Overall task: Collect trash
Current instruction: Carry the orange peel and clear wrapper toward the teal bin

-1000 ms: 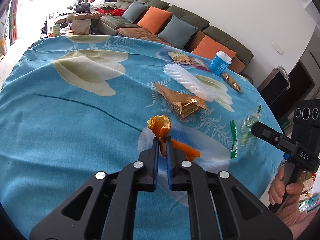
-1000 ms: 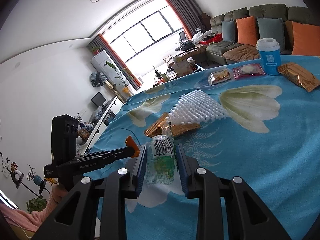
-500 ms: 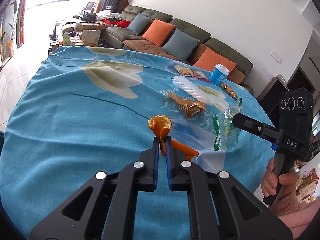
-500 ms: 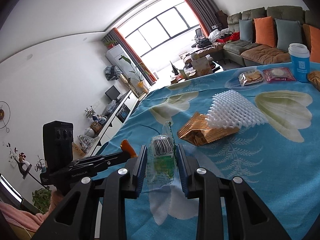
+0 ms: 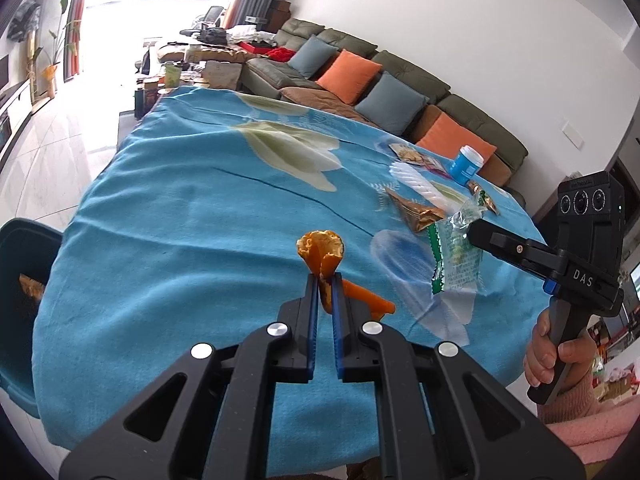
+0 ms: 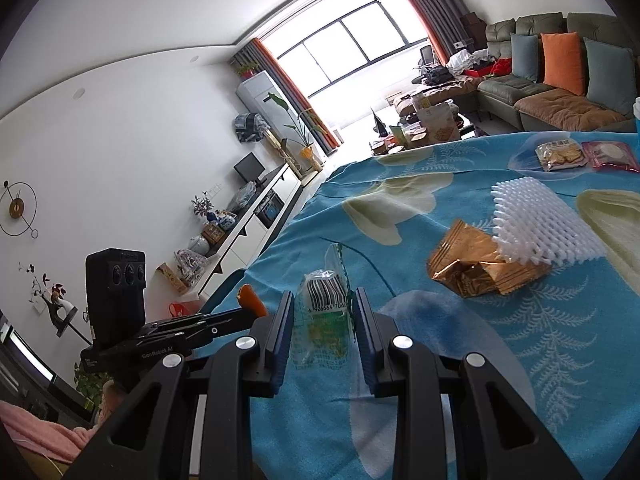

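My left gripper [image 5: 325, 280] is shut on an orange peel [image 5: 321, 249] and holds it above the blue flowered tablecloth [image 5: 180, 216]. My right gripper [image 6: 323, 300] is shut on a clear green-printed plastic wrapper [image 6: 325, 312], also lifted off the table; it shows in the left wrist view [image 5: 456, 256] too. A crumpled gold foil wrapper [image 6: 476, 264], a white foam net [image 6: 540, 220] and two snack packets [image 6: 560, 154] lie on the table. A dark teal bin [image 5: 24, 288] stands beside the table's left edge, with something orange-brown inside.
A blue cup with a white lid [image 5: 466, 164] and another gold wrapper [image 5: 486, 198] sit at the far table edge. A sofa with orange and grey cushions [image 5: 360, 76] runs behind the table. A low cabinet [image 6: 248, 232] lines the left wall.
Both grippers have swung left and lifted, each keeping its piece of trash. The table's left edge and the teal bin have come into the left wrist view.
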Available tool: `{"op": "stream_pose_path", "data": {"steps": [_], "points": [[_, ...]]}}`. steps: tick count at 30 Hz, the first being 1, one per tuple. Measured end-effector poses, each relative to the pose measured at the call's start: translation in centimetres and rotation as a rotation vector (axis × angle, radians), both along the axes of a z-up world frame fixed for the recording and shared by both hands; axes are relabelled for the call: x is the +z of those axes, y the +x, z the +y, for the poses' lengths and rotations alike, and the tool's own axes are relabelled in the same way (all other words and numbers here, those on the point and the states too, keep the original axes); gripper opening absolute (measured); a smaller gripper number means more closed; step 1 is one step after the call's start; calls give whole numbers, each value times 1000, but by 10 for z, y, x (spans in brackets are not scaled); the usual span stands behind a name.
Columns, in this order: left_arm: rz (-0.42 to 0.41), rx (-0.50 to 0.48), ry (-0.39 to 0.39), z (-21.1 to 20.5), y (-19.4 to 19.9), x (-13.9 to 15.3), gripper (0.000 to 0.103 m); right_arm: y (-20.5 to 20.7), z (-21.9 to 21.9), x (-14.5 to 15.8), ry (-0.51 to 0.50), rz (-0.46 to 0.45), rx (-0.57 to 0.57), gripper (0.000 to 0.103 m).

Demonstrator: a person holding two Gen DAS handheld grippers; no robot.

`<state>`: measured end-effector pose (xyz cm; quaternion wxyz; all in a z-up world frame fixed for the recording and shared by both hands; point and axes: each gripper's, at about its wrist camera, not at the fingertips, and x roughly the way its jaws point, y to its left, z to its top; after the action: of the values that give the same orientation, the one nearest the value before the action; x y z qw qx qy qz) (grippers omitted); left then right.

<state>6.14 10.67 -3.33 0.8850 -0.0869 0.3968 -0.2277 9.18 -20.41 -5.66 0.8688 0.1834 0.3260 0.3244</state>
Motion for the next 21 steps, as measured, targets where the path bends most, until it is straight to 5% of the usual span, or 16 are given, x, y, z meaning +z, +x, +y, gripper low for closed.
{"op": "stream_pose_path", "data": {"steps": [21], "points": [[-23,150,14,62,-22,10,7,18,84,3,-8,3,187,28]]}}
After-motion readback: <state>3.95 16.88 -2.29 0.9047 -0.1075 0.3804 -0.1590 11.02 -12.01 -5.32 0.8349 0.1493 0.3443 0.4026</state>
